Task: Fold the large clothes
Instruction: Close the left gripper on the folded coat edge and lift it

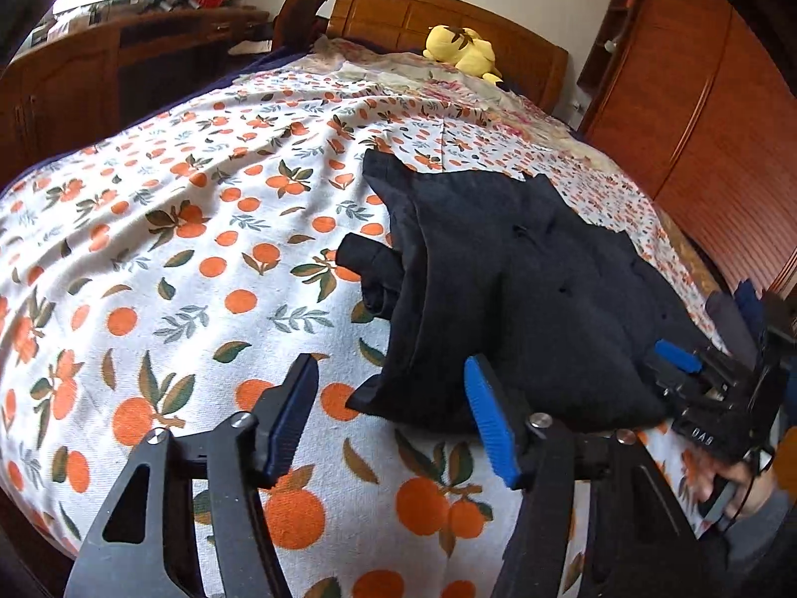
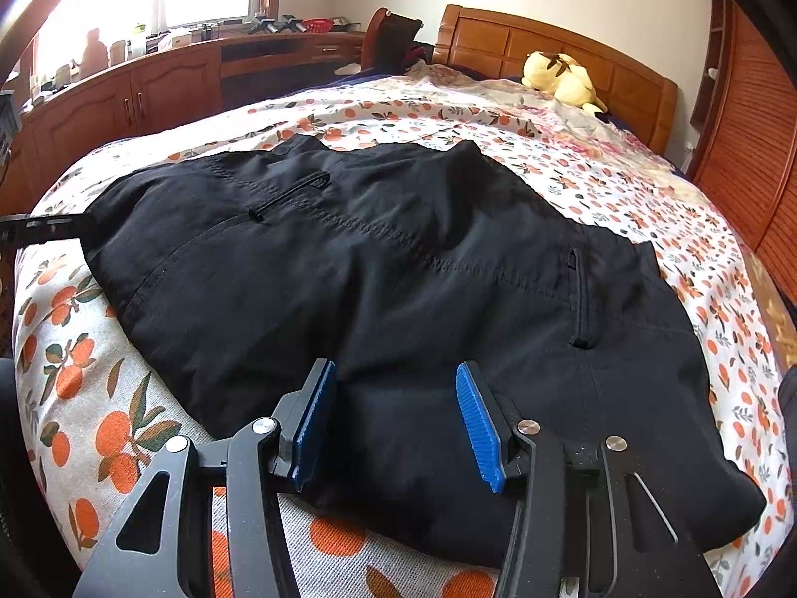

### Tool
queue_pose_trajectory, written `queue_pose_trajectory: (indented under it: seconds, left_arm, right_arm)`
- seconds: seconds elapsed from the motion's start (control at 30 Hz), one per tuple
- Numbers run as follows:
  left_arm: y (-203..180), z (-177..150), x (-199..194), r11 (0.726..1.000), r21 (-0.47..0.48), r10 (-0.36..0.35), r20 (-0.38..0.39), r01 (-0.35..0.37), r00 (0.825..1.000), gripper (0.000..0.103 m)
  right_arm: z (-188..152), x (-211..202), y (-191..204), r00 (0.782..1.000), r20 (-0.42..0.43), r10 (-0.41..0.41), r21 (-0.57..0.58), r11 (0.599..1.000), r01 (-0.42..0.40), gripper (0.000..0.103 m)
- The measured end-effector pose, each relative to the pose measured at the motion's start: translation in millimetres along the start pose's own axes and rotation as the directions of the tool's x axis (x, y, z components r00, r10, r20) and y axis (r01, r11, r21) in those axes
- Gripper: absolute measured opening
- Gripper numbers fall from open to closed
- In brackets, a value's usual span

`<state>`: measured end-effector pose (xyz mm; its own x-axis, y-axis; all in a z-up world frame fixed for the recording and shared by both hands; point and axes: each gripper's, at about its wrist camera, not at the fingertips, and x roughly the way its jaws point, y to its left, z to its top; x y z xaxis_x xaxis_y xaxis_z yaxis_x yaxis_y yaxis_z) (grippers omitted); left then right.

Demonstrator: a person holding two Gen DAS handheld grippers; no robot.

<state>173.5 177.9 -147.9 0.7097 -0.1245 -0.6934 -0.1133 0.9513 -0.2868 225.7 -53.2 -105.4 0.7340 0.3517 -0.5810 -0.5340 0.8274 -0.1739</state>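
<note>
Hovering low over the orange-print bedsheet (image 1: 164, 249), the left gripper (image 1: 393, 416) is holding its jaws spread wide with nothing between the blue pads (image 1: 490, 423); its right-hand pad is sitting just at the near corner of the black trousers (image 1: 523, 289), which are lying folded in layers on the right part of the bed, a dark strap-like end poking out from under the left edge. At the right margin of this view the right gripper (image 1: 697, 373) is resting against the garment's near right side, though whether it is pinching cloth cannot be told from here. A yellow plush toy (image 1: 463, 52) is lying by the wooden headboard (image 1: 398, 10), well apart from the work. Turning to the right wrist view, the right gripper (image 2: 393, 423) is showing its jaws parted, both pads poised over the near hem of the trousers (image 2: 378, 259) and clamping nothing; the pocket openings and seams are facing up, and the garment is spreading across the sheet (image 2: 89, 398) toward the near edge. Judging from this layout, the stacked layers are likely to slide apart if only the top ply is being pinched, and the protruding end may bunch inside the next fold.
</note>
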Motion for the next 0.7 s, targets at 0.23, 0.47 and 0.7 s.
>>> queue_pose_trajectory:
  seconds: [0.23,0.47,0.7]
  left_arm:
    - [10.6,-0.9,22.9,0.991,-0.133,-0.047,-0.084,0.036,0.995,0.061]
    - [0.3,-4.5,22.8,0.994,-0.111,-0.033,-0.104,0.022,0.994,0.044]
    - [8.4,-5.1,26.1,0.98,-0.179,-0.11,-0.135,0.085,0.985,0.027]
  right_arm:
    - [-0.3,-1.0,-6.1,1.0,-0.003,0.021,0.014,1.0,-0.021,0.052]
    - [7.6,-4.8,-5.4,0.999,0.006,0.031,0.032,0.999,-0.031,0.052]
    - [15.0,-1.4,7.9,0.992,-0.008,0.129,0.02,0.991,-0.129,0.052]
